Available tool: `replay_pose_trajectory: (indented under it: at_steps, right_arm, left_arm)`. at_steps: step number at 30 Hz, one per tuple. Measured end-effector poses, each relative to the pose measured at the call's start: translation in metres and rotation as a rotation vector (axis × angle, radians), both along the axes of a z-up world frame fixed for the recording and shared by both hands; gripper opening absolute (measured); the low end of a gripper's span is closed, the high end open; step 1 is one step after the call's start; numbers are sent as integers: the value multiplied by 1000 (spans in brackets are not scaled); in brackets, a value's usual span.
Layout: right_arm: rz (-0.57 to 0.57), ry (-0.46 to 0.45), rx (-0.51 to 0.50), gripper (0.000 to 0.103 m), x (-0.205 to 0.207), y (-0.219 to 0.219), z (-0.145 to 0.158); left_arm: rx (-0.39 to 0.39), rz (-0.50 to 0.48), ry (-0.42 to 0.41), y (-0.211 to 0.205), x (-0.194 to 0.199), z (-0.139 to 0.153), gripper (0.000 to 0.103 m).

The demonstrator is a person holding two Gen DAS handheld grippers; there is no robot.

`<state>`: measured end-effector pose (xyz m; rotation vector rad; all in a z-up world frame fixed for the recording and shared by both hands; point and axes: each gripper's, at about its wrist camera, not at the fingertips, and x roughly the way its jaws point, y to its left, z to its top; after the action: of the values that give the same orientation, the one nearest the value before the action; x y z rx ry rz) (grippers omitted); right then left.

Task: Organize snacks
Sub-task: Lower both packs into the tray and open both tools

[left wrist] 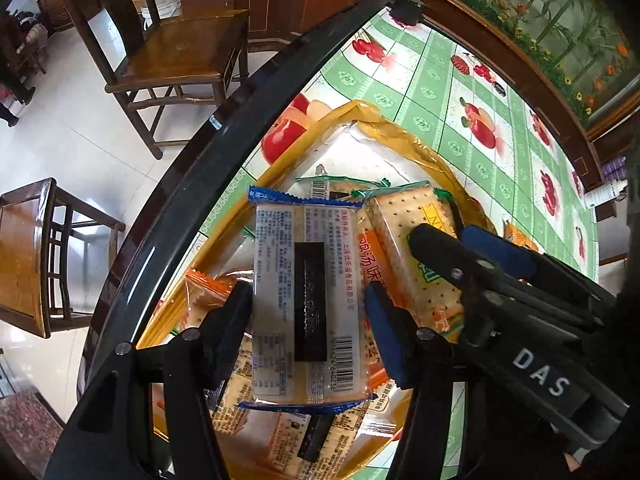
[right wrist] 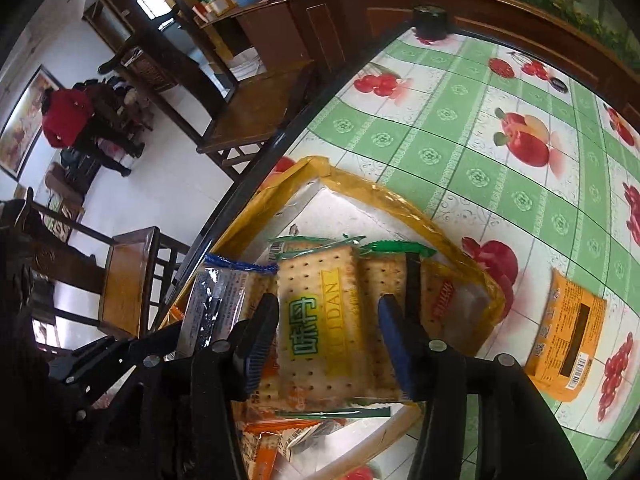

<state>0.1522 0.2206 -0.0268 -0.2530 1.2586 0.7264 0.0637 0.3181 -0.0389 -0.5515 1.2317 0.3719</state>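
Two handheld grippers over a yellow-rimmed box (right wrist: 448, 236) of cracker packets on a fruit-print table.

The left gripper (left wrist: 308, 316) brackets a blue-edged packet (left wrist: 306, 300) and the right gripper (right wrist: 328, 340) a green-edged packet (right wrist: 320, 320), pads alongside them; whether they press is unclear.

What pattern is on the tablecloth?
Green checks with red fruit on the tablecloth, clearest in the right wrist view.

One yellow-rimmed tray (right wrist: 452, 240) sits on the counter (right wrist: 480, 152), holding at least five cracker packets (right wrist: 320, 320). A single orange packet (right wrist: 568, 332) lies outside at three o'clock. Two wooden chairs (left wrist: 184, 48) stand nearby.
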Motion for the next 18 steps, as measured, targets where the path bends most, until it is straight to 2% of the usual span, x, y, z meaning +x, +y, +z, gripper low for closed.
replay_pose_trajectory:
  at_steps: [5, 10, 18]
  right_arm:
    - [-4, -26, -1, 56, 1, -4, 6]
    - [-8, -43, 17, 59, 1, -10, 14]
    - [-17, -47, 48, 64, -4, -34, 29]
  left_arm:
    - [28, 22, -20, -2, -4, 4, 57]
    - [137, 12, -62, -16, -9, 20, 57]
    - [245, -5, -104, -41, -17, 35, 57]
